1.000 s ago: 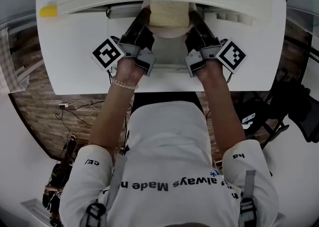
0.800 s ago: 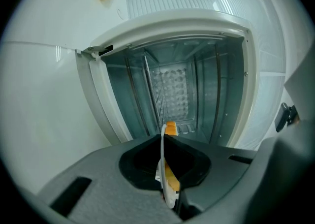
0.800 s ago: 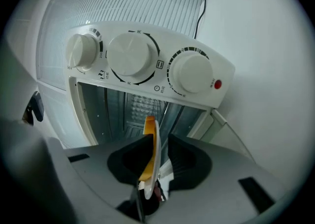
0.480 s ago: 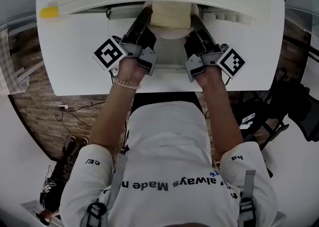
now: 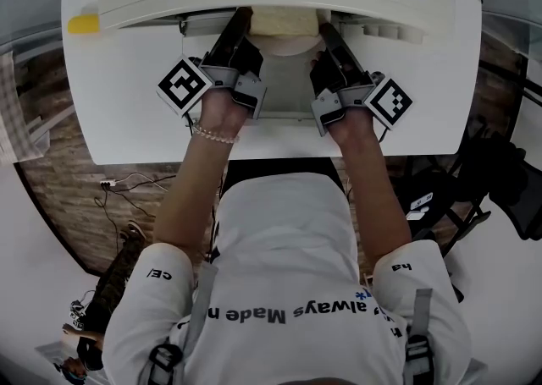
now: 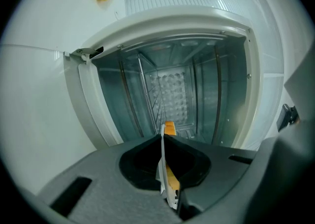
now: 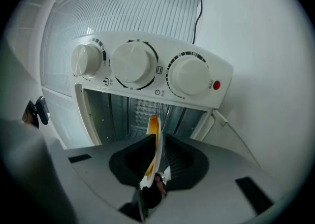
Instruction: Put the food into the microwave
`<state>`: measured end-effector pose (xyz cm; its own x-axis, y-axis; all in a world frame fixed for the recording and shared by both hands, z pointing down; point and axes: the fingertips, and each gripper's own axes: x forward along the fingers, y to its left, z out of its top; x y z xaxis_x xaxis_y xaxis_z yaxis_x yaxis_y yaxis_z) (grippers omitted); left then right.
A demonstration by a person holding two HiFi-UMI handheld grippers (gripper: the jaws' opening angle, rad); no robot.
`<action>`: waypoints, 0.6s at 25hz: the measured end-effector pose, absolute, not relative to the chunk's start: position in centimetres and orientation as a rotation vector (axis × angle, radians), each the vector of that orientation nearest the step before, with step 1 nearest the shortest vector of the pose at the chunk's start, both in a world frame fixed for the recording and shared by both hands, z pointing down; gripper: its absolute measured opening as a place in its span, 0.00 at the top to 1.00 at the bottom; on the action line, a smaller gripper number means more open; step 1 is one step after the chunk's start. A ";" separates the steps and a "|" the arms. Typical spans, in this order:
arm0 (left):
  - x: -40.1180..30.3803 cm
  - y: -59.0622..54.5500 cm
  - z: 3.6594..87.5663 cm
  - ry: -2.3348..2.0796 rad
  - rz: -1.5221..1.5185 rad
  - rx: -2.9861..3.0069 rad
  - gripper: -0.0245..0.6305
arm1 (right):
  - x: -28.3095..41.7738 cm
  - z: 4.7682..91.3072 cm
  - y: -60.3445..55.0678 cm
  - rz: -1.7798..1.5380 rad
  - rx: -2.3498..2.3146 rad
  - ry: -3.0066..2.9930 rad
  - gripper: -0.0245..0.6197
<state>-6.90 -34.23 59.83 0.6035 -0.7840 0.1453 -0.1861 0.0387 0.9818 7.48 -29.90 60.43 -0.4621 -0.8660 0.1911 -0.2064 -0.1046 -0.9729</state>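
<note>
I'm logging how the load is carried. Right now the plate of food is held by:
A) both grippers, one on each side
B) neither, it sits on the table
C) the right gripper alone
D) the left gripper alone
A: the left gripper and the right gripper are each shut on an edge of the plate, with the food between them.

White T-shirt (image 5: 279, 239), dark print across the back and on both short sleeves. Grey straps (image 5: 201, 290) with dark buckles over the shoulders. Bead bracelet (image 5: 212, 134) on the left wrist. Left gripper (image 6: 164, 142), right gripper (image 7: 155, 142): grey and black, with black-and-white marker cubes (image 5: 184, 85).
</note>
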 end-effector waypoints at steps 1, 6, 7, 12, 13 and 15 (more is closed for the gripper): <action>-6.9 -34.4 59.8 -0.862 -0.563 1.492 0.94 | 7.6 60.4 -29.6 -1.612 -1.177 1.623 0.90; -7.6 -34.9 59.7 -0.863 -0.564 1.483 0.94 | 5.5 60.1 -27.5 -1.646 -1.126 1.614 0.88; -7.7 -35.0 59.8 -0.864 -0.566 1.479 0.94 | 4.9 60.1 -27.1 -1.660 -1.110 1.621 0.88; -6.8 -35.3 60.0 -0.853 -0.567 1.477 0.94 | 3.2 60.4 -26.7 -1.697 -1.062 1.643 0.89; -6.7 -35.4 60.0 -0.854 -0.563 1.477 0.94 | 3.1 60.5 -26.8 -1.700 -1.061 1.644 0.89; -6.5 -35.3 60.1 -0.851 -0.562 1.470 0.94 | 2.9 60.8 -27.0 -1.710 -1.056 1.623 0.89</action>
